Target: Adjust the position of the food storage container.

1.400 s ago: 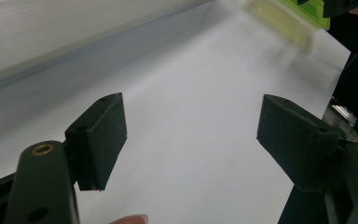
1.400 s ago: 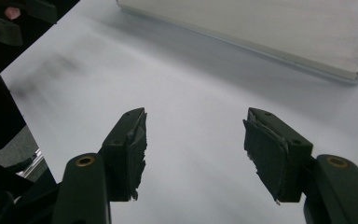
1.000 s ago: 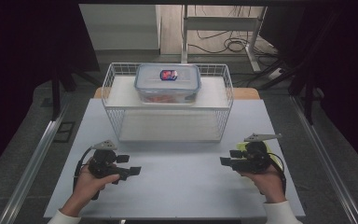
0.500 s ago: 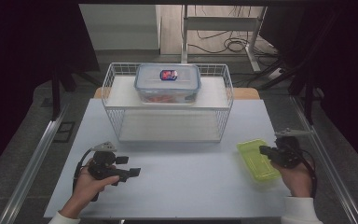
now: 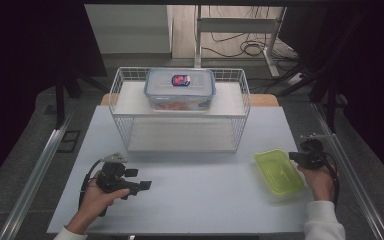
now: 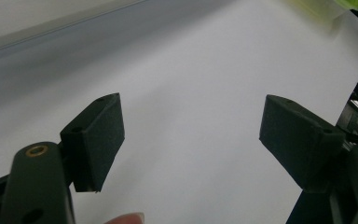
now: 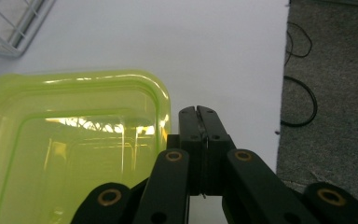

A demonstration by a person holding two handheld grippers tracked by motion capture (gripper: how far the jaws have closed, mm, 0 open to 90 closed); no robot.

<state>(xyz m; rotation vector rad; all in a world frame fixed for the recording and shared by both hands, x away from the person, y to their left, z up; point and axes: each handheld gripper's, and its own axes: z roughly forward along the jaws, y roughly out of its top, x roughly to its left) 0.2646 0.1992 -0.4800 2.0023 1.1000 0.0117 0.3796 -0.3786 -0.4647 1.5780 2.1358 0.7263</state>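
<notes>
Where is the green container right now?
In the high view the green container lies on the white table at its right side, in front of the wire basket's right corner, just left of the shut right gripper.

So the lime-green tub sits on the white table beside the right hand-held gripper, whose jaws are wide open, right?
Not quite. The lime-green tub does sit on the white table beside the right hand-held gripper, but its jaws are shut, pressed together with nothing between them, as the right gripper view shows.
</notes>
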